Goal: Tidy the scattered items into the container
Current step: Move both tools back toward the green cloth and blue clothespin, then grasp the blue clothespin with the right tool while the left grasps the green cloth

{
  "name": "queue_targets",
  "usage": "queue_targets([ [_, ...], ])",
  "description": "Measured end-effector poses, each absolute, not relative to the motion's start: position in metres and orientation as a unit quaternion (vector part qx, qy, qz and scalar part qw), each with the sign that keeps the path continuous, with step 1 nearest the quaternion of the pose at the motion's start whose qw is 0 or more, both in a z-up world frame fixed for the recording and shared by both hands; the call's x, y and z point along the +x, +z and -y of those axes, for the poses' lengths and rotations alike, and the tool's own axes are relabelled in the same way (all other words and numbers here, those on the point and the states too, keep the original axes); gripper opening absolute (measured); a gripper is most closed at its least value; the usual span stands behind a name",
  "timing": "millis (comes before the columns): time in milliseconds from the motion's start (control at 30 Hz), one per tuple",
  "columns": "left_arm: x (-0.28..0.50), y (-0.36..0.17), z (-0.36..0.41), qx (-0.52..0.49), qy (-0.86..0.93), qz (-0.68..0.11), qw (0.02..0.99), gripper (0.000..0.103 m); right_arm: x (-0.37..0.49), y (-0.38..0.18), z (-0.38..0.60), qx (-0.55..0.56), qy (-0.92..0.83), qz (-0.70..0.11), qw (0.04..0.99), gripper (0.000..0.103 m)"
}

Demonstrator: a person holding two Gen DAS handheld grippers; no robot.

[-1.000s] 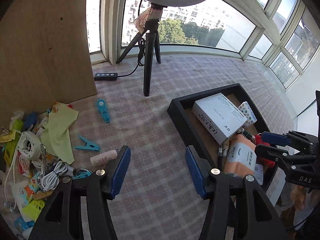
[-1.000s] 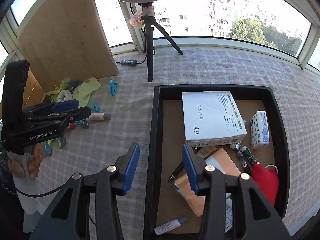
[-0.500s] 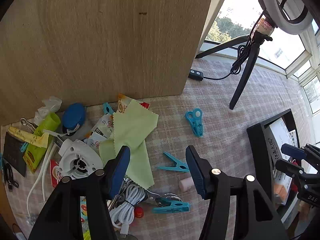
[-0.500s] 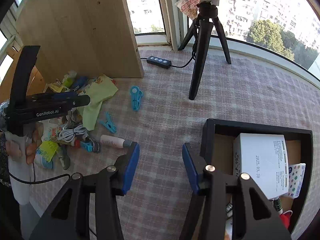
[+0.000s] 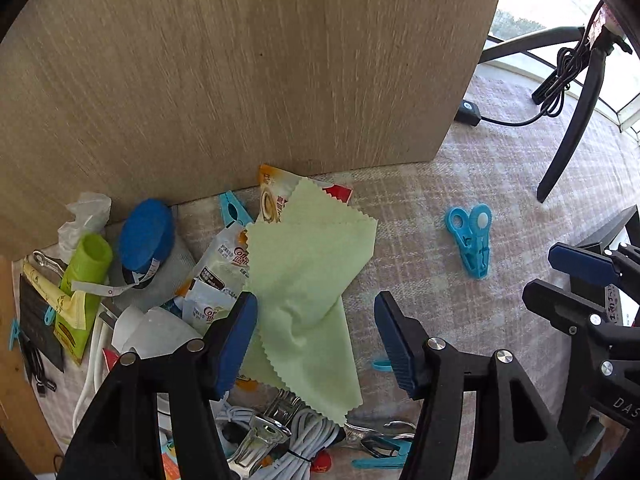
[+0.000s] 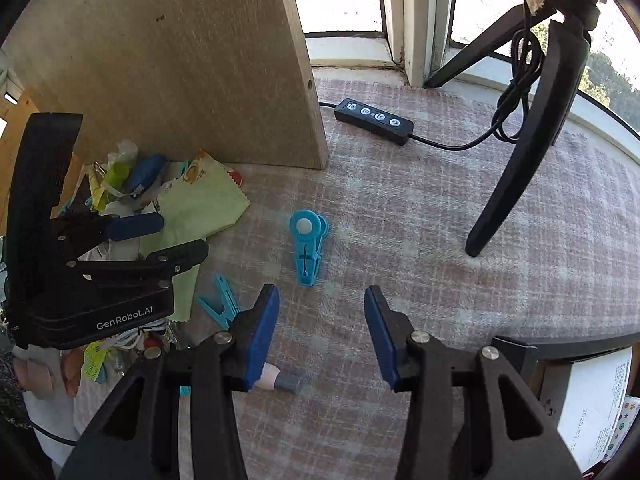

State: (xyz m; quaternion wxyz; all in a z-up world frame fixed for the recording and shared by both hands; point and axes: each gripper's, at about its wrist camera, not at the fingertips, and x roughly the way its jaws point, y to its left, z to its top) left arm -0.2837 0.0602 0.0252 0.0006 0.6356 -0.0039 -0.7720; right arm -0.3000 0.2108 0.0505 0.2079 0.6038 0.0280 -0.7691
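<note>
Fingers (image 5: pixel 240 336) of both grippers spread wide, empty; only right view shows the container (image 6: pixel 520 354).

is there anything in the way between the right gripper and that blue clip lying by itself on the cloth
Nothing visible. The right gripper is open, and only bare checked tablecloth lies between it and the blue clip. The tripod leg stands off to the right.

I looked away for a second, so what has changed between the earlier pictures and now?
Both grippers swung away from the black container toward the clutter pile. The left gripper now hovers open over the green cloth; the right gripper faces the blue clip, also open. Nothing was grasped or released, and the items lie where they were.
</note>
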Motion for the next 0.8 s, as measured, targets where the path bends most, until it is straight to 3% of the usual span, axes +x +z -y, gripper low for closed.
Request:
queue_targets([
  [200, -0.281, 0.017, -0.070, 0.630, -0.776, 0.025, -0.003, 0.058, -0.314, 0.035, -0.199, 0.612, -0.764, -0.022, 0.205, 0.042],
  [300, -0.281, 0.015, -0.074, 0.627, -0.778, 0.034, -0.004, 0.056, -0.318, 0.032, -0.192, 0.614, -0.763, -0.025, 0.201, 0.034],
  [400, -0.282, 0.013, -0.076, 0.625, -0.780, 0.041, -0.002, 0.051, -0.321, 0.031, -0.186, 0.614, -0.763, -0.031, 0.200, 0.033],
  [500, -0.281, 0.013, -0.075, 0.621, -0.783, 0.043, 0.001, 0.039, -0.324, 0.027, -0.182, 0.619, -0.759, -0.032, 0.197, 0.027],
  [567, -0.280, 0.013, -0.073, 0.623, -0.782, 0.037, -0.001, 0.008, -0.324, 0.023, -0.181, 0.625, -0.755, -0.033, 0.195, 0.015],
  [800, -0.269, 0.020, -0.062, 0.620, -0.784, -0.018, -0.030, 0.005, -0.320, 0.029, -0.192, 0.626, -0.754, -0.004, 0.197, 0.014],
])
